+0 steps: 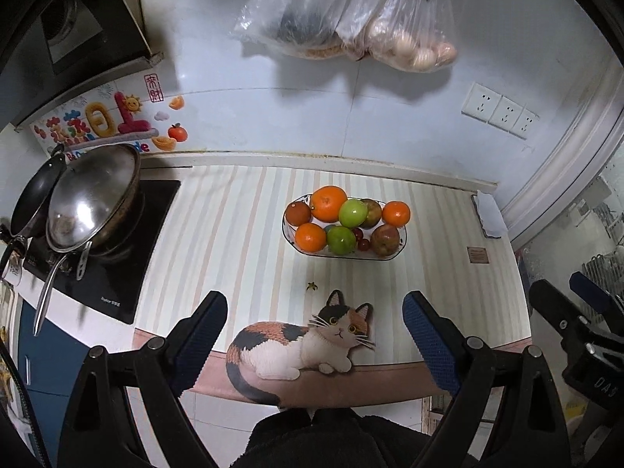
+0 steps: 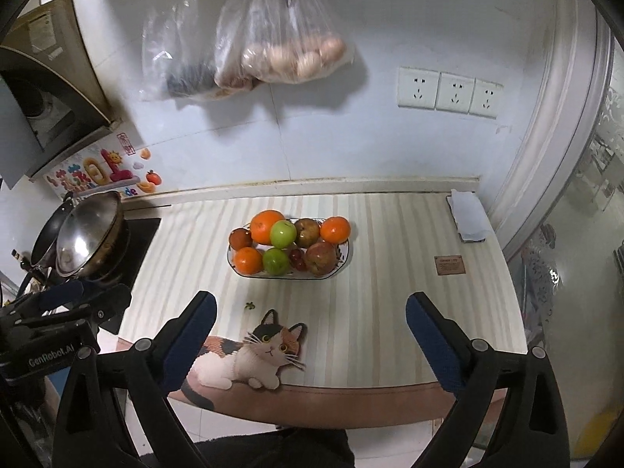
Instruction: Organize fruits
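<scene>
A white oval fruit plate (image 1: 404,238) (image 2: 348,251) sits on the striped counter mat near the wall. It holds several oranges (image 1: 328,203) (image 2: 266,227), two green apples (image 1: 353,212) (image 2: 283,233), reddish apples (image 1: 385,240) (image 2: 319,258) and a few grapes (image 1: 362,242) (image 2: 297,258). My left gripper (image 1: 315,314) hangs high above the mat's front edge, open and holding nothing. My right gripper (image 2: 311,316) hovers beside it, jaws wide open with nothing between them. Both are well short of the plate.
A steel wok (image 1: 93,199) (image 2: 90,232) and a dark pan stand on the black cooktop (image 1: 97,273) at the left. Plastic bags (image 1: 405,27) (image 2: 280,46) hang on the wall above. A white cloth (image 1: 487,214) (image 2: 468,218) lies at the right rear. A cat picture (image 1: 304,343) (image 2: 249,358) marks the mat's front.
</scene>
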Motion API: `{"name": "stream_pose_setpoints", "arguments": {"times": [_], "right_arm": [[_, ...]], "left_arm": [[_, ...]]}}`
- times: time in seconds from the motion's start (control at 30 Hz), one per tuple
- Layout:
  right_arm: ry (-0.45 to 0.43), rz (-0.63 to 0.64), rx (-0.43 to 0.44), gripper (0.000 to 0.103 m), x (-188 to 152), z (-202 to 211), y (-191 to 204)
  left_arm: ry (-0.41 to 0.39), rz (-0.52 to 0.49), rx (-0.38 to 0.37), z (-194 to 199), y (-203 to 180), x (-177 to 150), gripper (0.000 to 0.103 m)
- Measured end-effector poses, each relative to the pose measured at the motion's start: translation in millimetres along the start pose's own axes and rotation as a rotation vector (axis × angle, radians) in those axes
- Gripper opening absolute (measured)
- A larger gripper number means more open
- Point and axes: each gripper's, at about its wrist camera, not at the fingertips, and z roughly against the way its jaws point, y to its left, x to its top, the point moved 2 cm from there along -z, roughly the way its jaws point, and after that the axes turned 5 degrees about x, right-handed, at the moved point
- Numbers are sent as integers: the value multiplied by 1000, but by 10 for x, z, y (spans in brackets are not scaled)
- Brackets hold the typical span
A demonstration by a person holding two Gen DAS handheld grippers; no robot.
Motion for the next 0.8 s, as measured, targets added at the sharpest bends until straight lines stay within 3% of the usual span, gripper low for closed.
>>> {"name": "stream_pose_setpoints", "arguments": {"times": [0.37,0.8], "right_arm": [[18,16,31,100,-81,163,103],[63,-9,38,100,-84,-161,6]], "left_arm": [[21,-36,7,127,-73,-130,92],[28,-18,32,-55,-46,-107,92]]}}
